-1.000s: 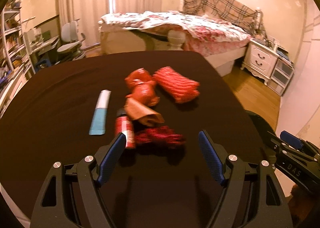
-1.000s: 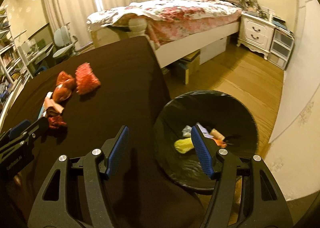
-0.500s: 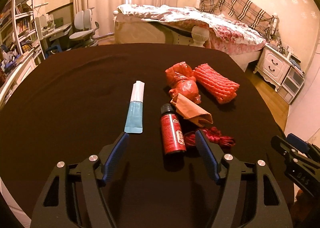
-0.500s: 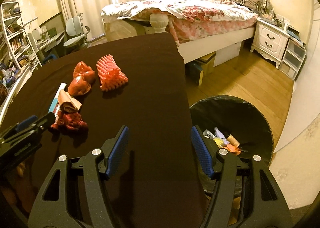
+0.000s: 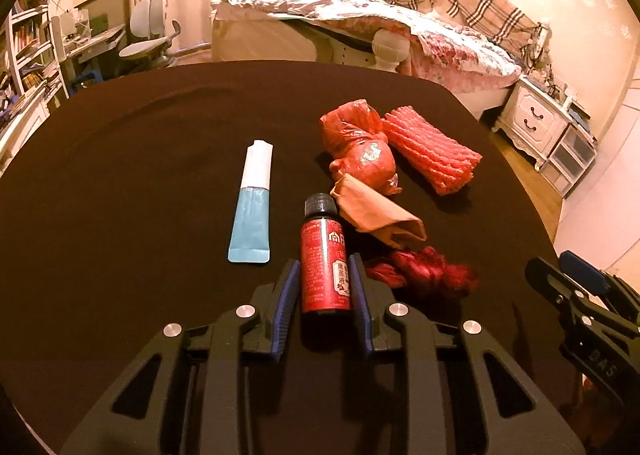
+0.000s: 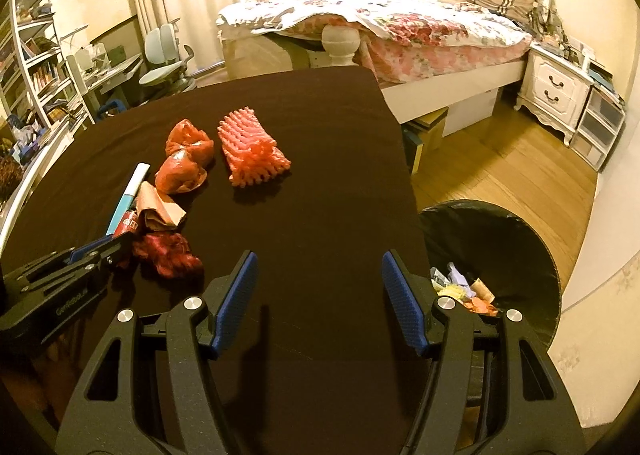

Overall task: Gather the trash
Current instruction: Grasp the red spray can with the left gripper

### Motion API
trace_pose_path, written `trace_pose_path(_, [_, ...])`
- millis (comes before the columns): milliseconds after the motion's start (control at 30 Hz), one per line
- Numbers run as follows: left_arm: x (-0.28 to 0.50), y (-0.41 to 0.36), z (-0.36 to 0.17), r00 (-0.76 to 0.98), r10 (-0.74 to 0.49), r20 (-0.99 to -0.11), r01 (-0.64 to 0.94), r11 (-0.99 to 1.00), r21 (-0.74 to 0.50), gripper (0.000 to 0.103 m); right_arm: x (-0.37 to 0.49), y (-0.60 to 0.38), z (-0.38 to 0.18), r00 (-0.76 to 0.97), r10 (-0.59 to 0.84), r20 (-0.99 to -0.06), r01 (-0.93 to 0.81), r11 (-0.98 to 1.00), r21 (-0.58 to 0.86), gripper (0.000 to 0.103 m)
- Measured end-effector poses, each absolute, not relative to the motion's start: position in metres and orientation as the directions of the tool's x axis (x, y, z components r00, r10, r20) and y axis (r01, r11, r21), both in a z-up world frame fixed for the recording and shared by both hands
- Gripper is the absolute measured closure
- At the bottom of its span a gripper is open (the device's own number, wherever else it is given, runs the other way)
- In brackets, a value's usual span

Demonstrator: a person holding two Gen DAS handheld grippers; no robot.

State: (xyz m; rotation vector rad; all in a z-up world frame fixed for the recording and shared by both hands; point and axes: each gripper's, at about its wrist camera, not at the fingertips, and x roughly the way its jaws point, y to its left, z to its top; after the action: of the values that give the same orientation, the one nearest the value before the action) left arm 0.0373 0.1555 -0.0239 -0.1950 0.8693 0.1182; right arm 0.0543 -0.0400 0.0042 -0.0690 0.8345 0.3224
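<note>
My left gripper (image 5: pixel 323 269) is shut on a small red bottle (image 5: pixel 323 261) with a black cap, lying on the dark table (image 5: pixel 120 159). Beside it lie a blue-and-white tube (image 5: pixel 253 203), a crumpled brown paper (image 5: pixel 376 213), a dark red fluffy wad (image 5: pixel 424 269), a red plastic bag (image 5: pixel 360 147) and a red ribbed foam net (image 5: pixel 432 153). My right gripper (image 6: pixel 318 279) is open and empty over the table's right part. The left gripper also shows in the right wrist view (image 6: pixel 100 251).
A black-lined trash bin (image 6: pixel 500 251) with several scraps inside stands on the wood floor right of the table. A bed (image 6: pixel 400 35), a white nightstand (image 6: pixel 556 91), desk chairs (image 6: pixel 164 55) and shelves surround the table.
My left gripper moved forward around the red bottle and closed on it. My right gripper swung left from the bin toward the table.
</note>
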Motion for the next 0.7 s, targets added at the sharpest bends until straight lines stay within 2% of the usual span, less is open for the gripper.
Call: trace_pose_path(700, [0.007, 0.173, -0.02, 0.651, 0.029, -0.758, -0.193, 0.973, -0.129, 0.075, 0.07, 0.011, -0.011, 0.579, 0.255, -0.775, -0.381, 0.924, 0.02, 0.04])
